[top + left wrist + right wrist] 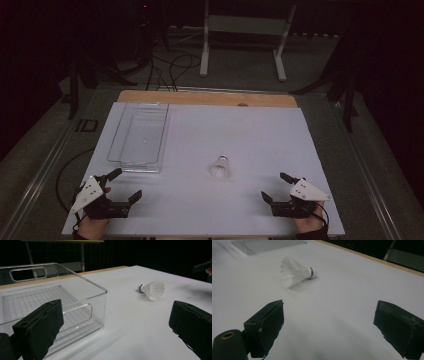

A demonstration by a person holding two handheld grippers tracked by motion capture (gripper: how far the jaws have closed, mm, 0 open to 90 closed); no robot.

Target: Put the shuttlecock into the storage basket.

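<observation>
Now the shuttlecock [220,167] lies on its side near the middle of the white tabletop [250,135], at about 4 o'clock from the clear bin [137,137] and apart from it. Both the left tongs [122,186] and the right tongs [274,187] stand spread and empty at the near edge. It looks feather-light, its skirt easily crushed and apt to skid; the firm cork head, ringed by a blue band, seems the safer hold. No writing is legible.
</observation>
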